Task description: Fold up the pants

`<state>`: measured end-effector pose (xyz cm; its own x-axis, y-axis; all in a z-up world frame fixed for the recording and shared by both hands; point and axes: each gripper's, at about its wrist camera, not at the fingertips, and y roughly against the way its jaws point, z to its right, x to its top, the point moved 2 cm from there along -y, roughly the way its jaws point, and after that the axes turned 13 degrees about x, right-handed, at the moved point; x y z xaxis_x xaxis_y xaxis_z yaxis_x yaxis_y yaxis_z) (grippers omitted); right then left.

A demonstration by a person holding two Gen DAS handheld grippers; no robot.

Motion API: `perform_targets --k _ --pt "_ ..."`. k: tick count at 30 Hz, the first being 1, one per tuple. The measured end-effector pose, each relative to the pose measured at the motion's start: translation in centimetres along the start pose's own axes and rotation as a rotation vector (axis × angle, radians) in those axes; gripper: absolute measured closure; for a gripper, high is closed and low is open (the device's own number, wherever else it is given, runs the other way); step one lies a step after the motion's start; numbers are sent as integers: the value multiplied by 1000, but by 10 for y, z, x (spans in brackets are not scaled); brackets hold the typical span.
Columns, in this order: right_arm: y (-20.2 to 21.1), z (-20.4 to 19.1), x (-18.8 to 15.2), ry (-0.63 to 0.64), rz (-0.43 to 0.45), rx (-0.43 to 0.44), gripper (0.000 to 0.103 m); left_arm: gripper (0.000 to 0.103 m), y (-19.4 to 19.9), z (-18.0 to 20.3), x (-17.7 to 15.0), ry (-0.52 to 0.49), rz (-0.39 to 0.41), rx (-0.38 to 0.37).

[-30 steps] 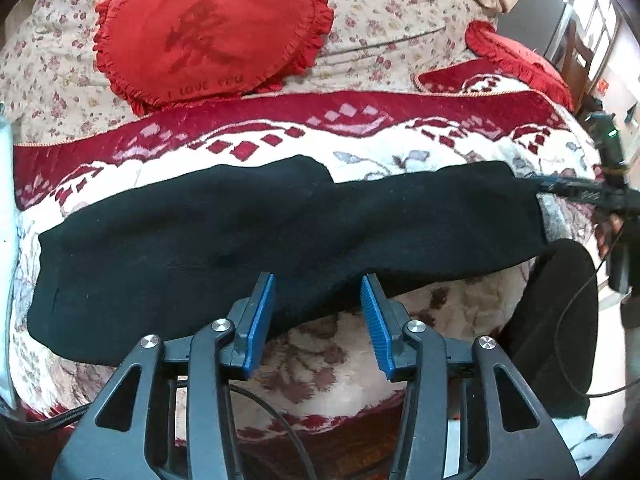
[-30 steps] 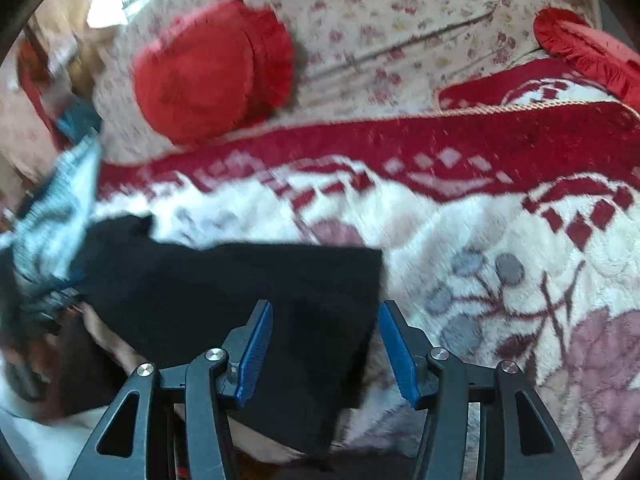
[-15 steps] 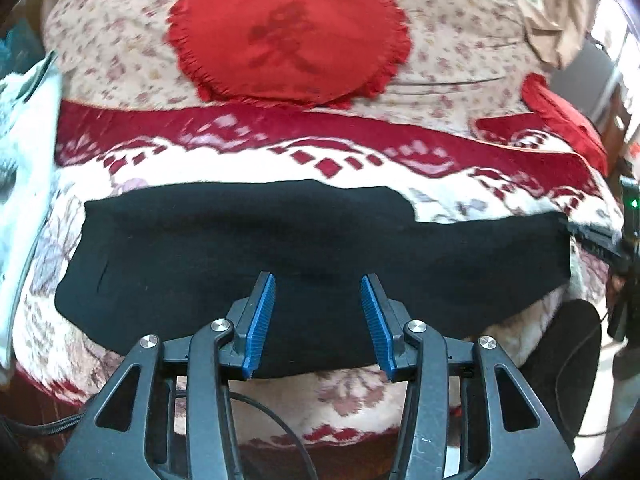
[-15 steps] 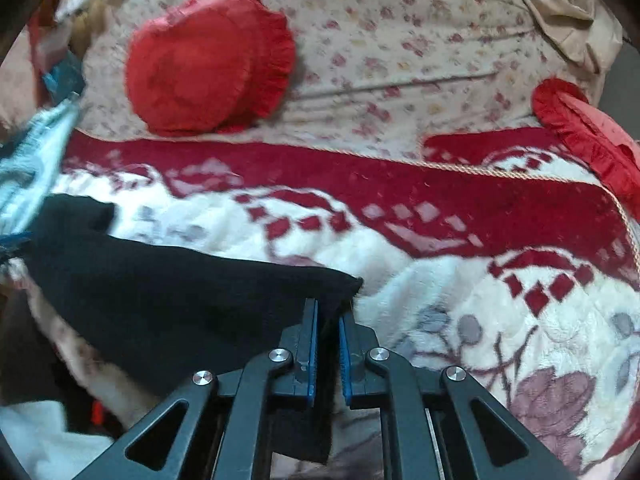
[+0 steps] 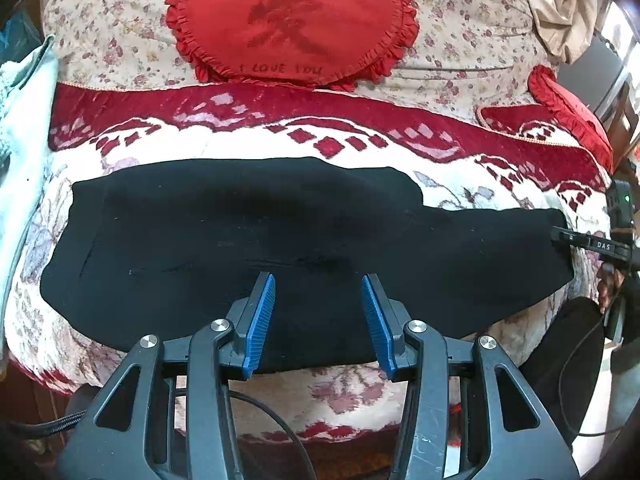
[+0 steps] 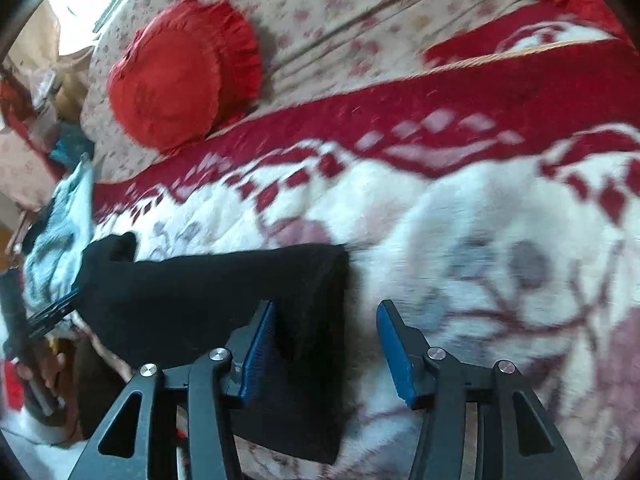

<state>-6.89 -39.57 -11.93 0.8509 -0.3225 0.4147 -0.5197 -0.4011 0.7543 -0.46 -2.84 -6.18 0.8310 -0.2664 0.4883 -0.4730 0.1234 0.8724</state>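
Observation:
Black pants (image 5: pixel 280 232) lie flat lengthwise across the red-and-white blanket (image 5: pixel 360 392), near the bed's front edge. My left gripper (image 5: pixel 318 280) hovers open over their middle near the front hem, with nothing pinched. In the right wrist view the pants' leg end (image 6: pixel 200 292) lies on the blanket, partly between the fingers of my right gripper (image 6: pixel 326 320). Its jaws are opening and the pads (image 6: pixel 260 340) do not press the cloth. The right gripper (image 5: pixel 576 240) also shows at the pants' right end in the left wrist view.
A red heart cushion (image 5: pixel 292 20) lies on the floral bedspread behind the blanket, and a second red cushion (image 5: pixel 568 100) is at the far right. A pale blue cloth (image 5: pixel 24 120) hangs at the left edge. A person's hand (image 5: pixel 608 284) holds the right gripper.
The right gripper shut on the pants' leg end half a second ago and has now opened off it. The left gripper moved from the front hem to over the pants.

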Motion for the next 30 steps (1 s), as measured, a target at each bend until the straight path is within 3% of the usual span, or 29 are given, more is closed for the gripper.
perform_targets --k 2,4,7,11,14,16,19,21,24,26,28,30 --pt "-7 -6 4 12 -4 2 58 59 0 1 1 4 -2 -2" --pt "-10 -17 7 49 9 5 85 59 -1 1 3 21 -5 -4" --pt "4 -47 10 155 58 -55 87 59 5 -6 6 41 3 -2" --pt "55 -81 7 239 159 -121 87 59 14 -23 10 55 38 35" --pt "71 -82 2 231 172 -230 88 59 14 -48 10 119 49 72" --pt "63 -64 1 190 140 -313 94 59 9 -64 7 176 32 88" --pt "46 -42 0 125 110 -266 94 59 1 -81 1 223 3 116" --pt "44 -42 0 113 127 -297 94 59 1 -91 -2 235 5 140" --pt "46 -68 5 159 173 -185 92 59 1 -104 -4 260 11 170" --pt "34 -89 6 198 178 -116 87 59 -2 -115 -5 281 3 190" --pt "16 -116 8 232 164 -15 71 59 -6 -123 -7 297 -2 206" --pt "-3 -134 10 255 142 52 70 59 -9 -129 -9 310 -14 225"
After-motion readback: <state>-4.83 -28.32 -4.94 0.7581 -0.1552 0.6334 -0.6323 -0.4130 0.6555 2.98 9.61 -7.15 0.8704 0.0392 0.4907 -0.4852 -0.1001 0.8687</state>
